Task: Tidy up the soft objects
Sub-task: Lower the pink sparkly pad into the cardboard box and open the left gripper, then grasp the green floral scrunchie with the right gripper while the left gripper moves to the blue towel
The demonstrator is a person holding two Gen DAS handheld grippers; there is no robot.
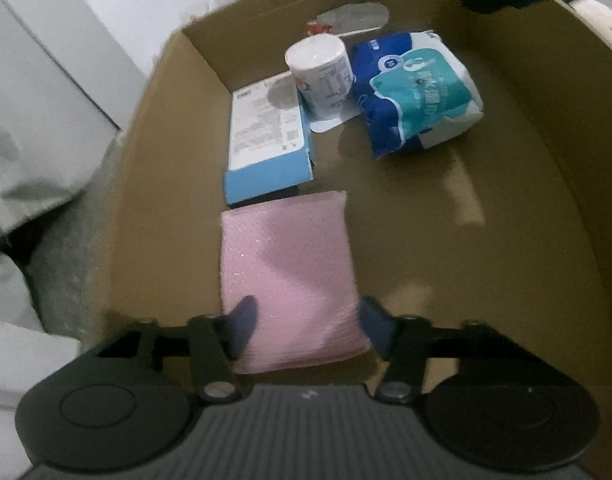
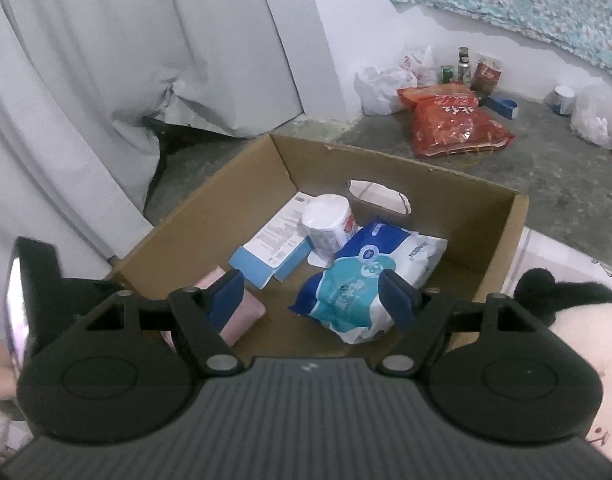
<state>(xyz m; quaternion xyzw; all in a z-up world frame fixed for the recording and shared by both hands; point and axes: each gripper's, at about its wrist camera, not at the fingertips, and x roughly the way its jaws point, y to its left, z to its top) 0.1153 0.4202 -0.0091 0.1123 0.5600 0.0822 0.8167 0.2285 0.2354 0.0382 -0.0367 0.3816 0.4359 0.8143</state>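
An open cardboard box (image 1: 525,184) holds a pink sponge pad (image 1: 286,264), a blue-and-white carton (image 1: 266,136), a white paper roll (image 1: 321,68) and a blue-teal tissue pack (image 1: 417,96). My left gripper (image 1: 309,326) is open just above the pad's near end, fingers on either side of it. My right gripper (image 2: 313,300) is open and empty above the box's near edge (image 2: 505,272); the tissue pack (image 2: 365,280), roll (image 2: 329,224), carton (image 2: 274,244) and pad (image 2: 238,316) show below it. A plush toy with black ears (image 2: 577,320) lies at the right.
The box stands on a grey floor (image 2: 545,168). A red bag (image 2: 457,120), white plastic bags (image 2: 381,84) and bottles (image 2: 461,64) sit by the far wall. White curtain cloth (image 2: 106,80) hangs at the left. A phone-like device (image 2: 22,304) is at the left edge.
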